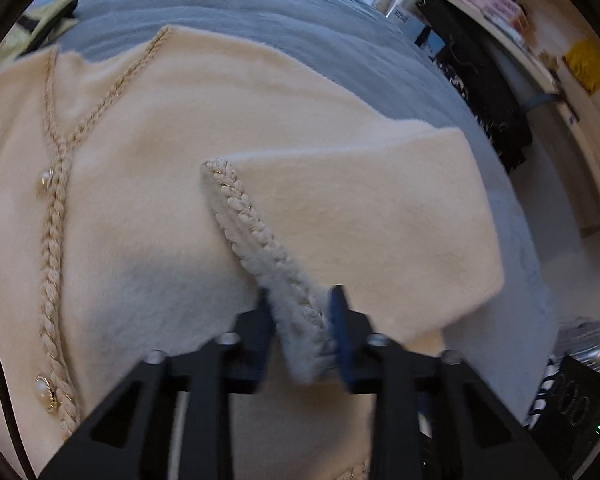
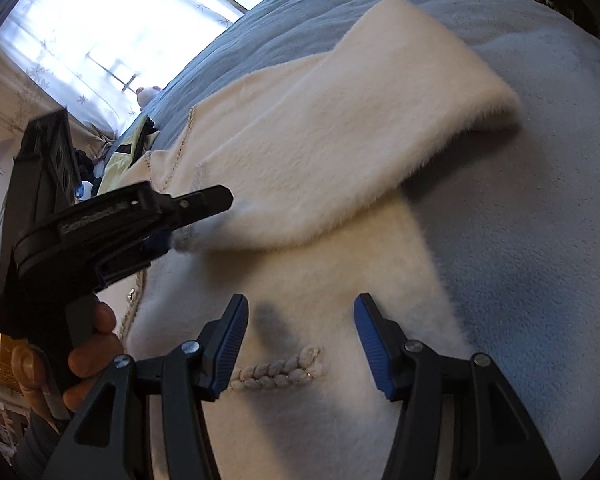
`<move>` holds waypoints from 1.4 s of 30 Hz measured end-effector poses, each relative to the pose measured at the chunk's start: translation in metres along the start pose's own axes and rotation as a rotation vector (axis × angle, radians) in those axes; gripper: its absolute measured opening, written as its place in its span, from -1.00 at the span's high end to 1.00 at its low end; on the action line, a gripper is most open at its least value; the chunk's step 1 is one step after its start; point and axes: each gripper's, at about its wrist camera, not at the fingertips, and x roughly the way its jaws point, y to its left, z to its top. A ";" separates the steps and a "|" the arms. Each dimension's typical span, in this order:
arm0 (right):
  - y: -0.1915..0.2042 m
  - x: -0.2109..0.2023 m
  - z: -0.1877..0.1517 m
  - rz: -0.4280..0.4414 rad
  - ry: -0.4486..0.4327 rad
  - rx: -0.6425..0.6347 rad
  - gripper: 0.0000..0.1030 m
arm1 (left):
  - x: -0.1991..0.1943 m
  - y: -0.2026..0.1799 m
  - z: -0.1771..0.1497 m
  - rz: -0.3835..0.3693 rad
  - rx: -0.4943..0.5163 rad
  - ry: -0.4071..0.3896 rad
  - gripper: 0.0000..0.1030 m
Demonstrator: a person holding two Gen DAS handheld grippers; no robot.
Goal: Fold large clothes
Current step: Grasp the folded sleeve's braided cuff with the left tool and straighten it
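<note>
The cream jacket (image 1: 148,208) lies spread on the blue bed (image 1: 228,8). The left gripper (image 1: 302,320) pinches the braided sleeve cuff (image 1: 296,300), frame centre; lay it flat across the chest. The right gripper (image 2: 300,344) hovers spread, bottom centre.

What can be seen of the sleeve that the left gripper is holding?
The sleeve belongs to a cream, fuzzy, wool-like jacket lying on a blue-grey blanket. Its cuff carries braided trim with gold thread. The left gripper has its jaws shut on that cuff, lifting the sleeve and folding it over the jacket front. The right gripper hovers open above the jacket, not touching the sleeve.
</note>
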 end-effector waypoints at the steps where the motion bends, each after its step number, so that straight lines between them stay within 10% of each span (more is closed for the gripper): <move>1: 0.001 0.001 0.000 -0.006 0.002 -0.004 -0.08 | -0.002 -0.008 0.002 0.021 0.026 -0.016 0.68; 10: 0.009 -0.002 0.001 -0.006 -0.006 0.000 -0.08 | -0.121 -0.046 0.027 0.182 0.237 -0.434 0.71; 15: 0.003 -0.016 -0.006 0.020 -0.019 0.025 -0.08 | -0.162 -0.010 0.027 0.336 0.251 -0.518 0.71; 25: 0.009 -0.016 -0.008 -0.027 -0.013 -0.013 -0.08 | -0.094 0.141 0.016 0.414 -0.065 -0.206 0.65; 31: 0.013 -0.019 0.009 -0.007 -0.003 -0.035 -0.08 | -0.085 0.171 -0.001 0.234 -0.179 -0.192 -0.11; 34: 0.009 -0.022 0.029 -0.031 -0.050 -0.045 -0.08 | -0.080 0.183 0.002 0.178 -0.204 -0.192 -0.13; 39: -0.011 -0.010 0.076 -0.102 -0.104 -0.026 -0.08 | -0.067 0.191 0.013 0.084 -0.202 -0.176 0.01; 42: -0.024 0.009 0.101 -0.107 -0.087 0.006 -0.08 | -0.064 0.184 0.022 0.112 -0.153 -0.184 0.72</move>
